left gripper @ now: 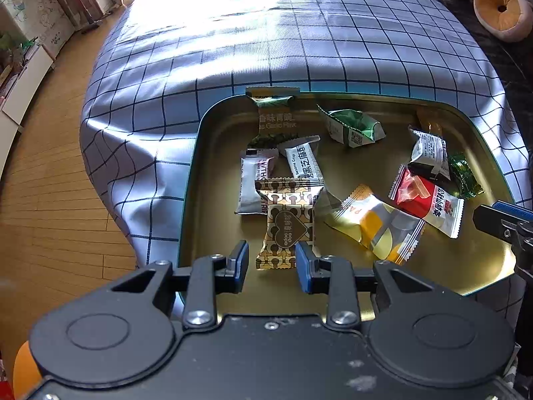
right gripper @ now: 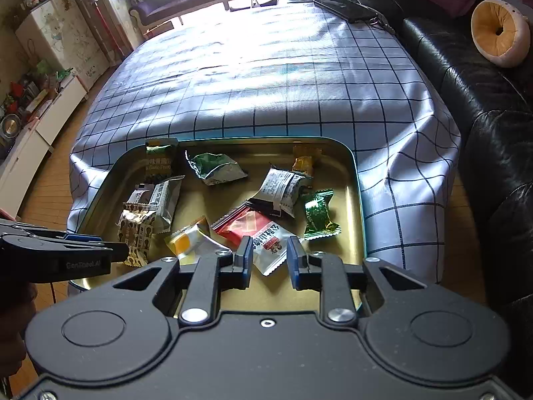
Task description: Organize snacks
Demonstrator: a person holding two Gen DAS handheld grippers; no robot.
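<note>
A gold metal tray (left gripper: 466, 266) with a teal rim lies on the checked tablecloth and holds several wrapped snacks. My left gripper (left gripper: 271, 256) hovers over the tray's near left part. Its blue-padded fingers stand apart on either side of the end of a brown patterned snack (left gripper: 286, 220), which lies flat in the tray. My right gripper (right gripper: 268, 256) hangs over the near middle of the tray (right gripper: 353, 180), fingers apart. A red and white snack (right gripper: 256, 230) lies below the gap between them. Beside that one lie a yellow packet (right gripper: 186, 243) and a green candy (right gripper: 318, 213).
The blue-checked tablecloth (right gripper: 266, 76) covers a long table beyond the tray. A black leather sofa (right gripper: 483, 116) with a round cushion (right gripper: 499, 33) runs along the right. A phone (right gripper: 349, 8) lies at the table's far end. Wooden floor and cabinets are on the left.
</note>
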